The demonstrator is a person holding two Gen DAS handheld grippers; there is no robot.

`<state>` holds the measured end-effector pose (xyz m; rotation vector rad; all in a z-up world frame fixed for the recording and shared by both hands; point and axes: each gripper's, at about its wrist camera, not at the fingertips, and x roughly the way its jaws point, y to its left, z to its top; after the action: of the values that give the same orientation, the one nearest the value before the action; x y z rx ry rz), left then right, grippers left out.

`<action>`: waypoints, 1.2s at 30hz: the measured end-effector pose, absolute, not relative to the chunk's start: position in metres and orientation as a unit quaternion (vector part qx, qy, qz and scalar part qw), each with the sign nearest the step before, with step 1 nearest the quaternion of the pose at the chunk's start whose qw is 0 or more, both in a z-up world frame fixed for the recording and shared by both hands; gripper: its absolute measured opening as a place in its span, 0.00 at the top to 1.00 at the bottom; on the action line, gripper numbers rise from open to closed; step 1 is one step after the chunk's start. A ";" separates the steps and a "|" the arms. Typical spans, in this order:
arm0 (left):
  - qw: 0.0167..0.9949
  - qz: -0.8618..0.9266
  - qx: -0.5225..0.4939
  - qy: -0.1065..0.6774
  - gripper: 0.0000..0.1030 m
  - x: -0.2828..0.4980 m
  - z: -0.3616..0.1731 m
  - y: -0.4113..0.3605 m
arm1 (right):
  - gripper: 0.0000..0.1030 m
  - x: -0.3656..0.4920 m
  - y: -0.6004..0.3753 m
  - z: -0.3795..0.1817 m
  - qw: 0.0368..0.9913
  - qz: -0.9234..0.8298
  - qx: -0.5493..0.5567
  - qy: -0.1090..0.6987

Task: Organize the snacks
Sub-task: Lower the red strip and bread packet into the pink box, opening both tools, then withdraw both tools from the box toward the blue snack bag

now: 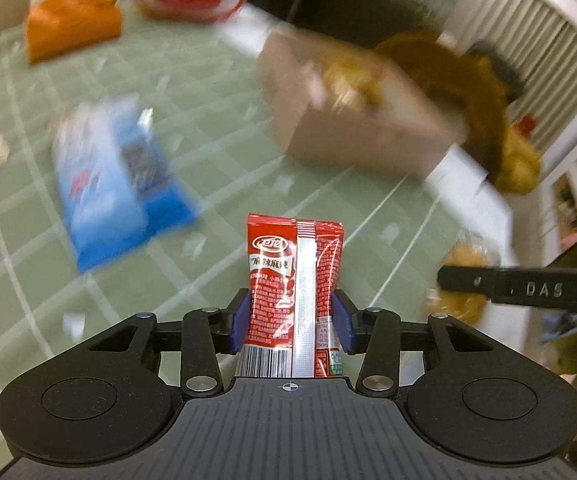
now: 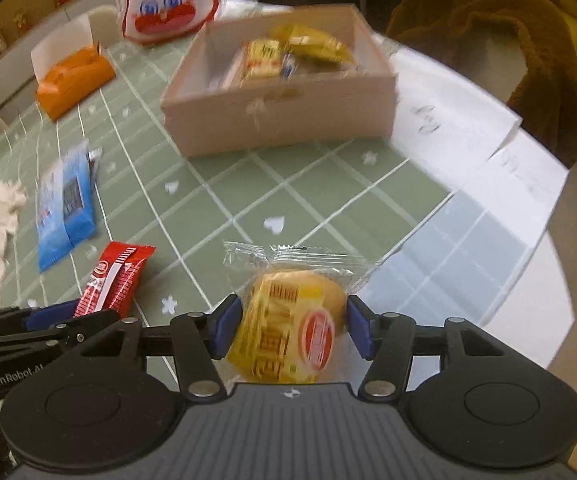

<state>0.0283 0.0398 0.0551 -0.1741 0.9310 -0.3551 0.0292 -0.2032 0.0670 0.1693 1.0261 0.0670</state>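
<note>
Blue-padded fingers (image 1: pixel 341 322) of the left gripper (image 1: pixel 291 320) are clamped on a red sachet (image 1: pixel 294 292), held upright by its lower half so the printed top stands clear above the checked green tablecloth (image 1: pixel 216 128). Beside it, the right gripper (image 2: pixel 293 330) is closed around a wrapped bun (image 2: pixel 288 332) in a clear packet, pinched at the sides with the crimped seal pointing ahead. Both snacks are lifted off the table and face the open cardboard box (image 2: pixel 280 120) farther back, which already holds several yellow packets; carrying one item in each tool looks like a way to fill the box in a single trip. A blue packet (image 2: pixel 64 216) lies flat to the left, apparently yet to be collected. An orange pouch (image 2: pixel 74 80) and a white bag with a cartoon face (image 2: pixel 164 4) sit near the far edge, well apart from the box. Motion blur smears much of the left view.
</note>
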 end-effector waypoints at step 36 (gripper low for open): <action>0.901 -0.036 -0.171 0.397 0.49 0.178 0.079 0.073 | 0.30 0.204 -0.226 0.106 0.892 0.059 0.049 0.446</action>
<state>0.1778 0.0730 0.0786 -0.3546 0.8210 -0.0746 0.2039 -0.2262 0.1056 0.1024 0.9262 0.1231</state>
